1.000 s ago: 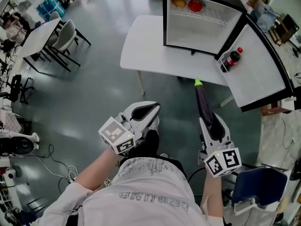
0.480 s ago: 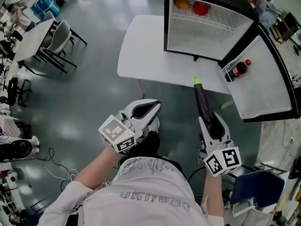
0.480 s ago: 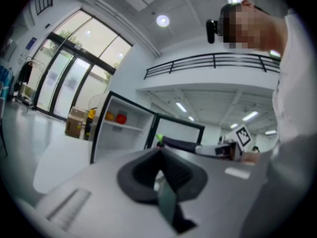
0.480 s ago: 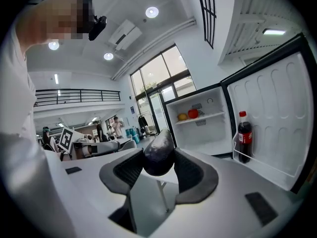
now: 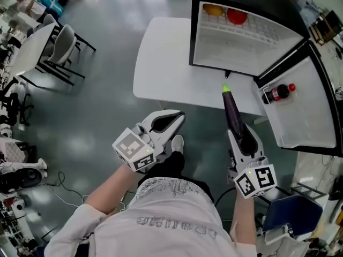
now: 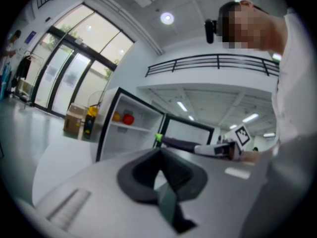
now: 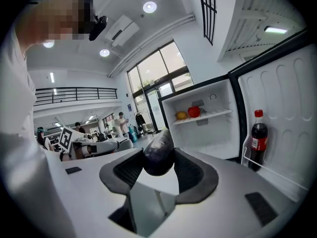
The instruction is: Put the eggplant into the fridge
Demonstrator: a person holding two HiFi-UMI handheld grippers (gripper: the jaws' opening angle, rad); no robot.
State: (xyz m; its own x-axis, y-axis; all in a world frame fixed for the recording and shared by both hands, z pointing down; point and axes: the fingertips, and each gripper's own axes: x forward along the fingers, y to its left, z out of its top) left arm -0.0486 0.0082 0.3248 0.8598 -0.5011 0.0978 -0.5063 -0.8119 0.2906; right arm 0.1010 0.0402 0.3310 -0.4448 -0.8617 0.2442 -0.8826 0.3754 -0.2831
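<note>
1. Eggplant (image 7: 159,155), dark purple and long, sits clamped in the right gripper (image 5: 239,136). The 2 jaw pads press on either side of its thick end.
2. In the head view the eggplant juts straight out of that gripper. Its green stem tip points toward the fridge (image 5: 241,44) and hangs over the near edge of the white table (image 5: 161,58).
3. It is in the air, outside the fridge and just short of the open front.
4. The fridge stands on the table, and its door (image 5: 308,116) is swung wide to the right.
5. On the top shelf 1 orange fruit (image 5: 213,9) and 1 red fruit (image 5: 237,16) lie side by side.
6. A cola bottle (image 5: 278,92) with a red cap stands upright in the door rack.
7. The left gripper (image 5: 179,116) has its 2 jaws together at the tips, with nothing between them.
8. That gripper is held level with the right one on the person's left. It is well apart from the eggplant and over the grey floor, short of the table.
9. A blue chair (image 5: 289,213) stands just beside the person's right arm.
10. Another table (image 5: 32,42) with chairs stands far off at the upper left of the head view.
</note>
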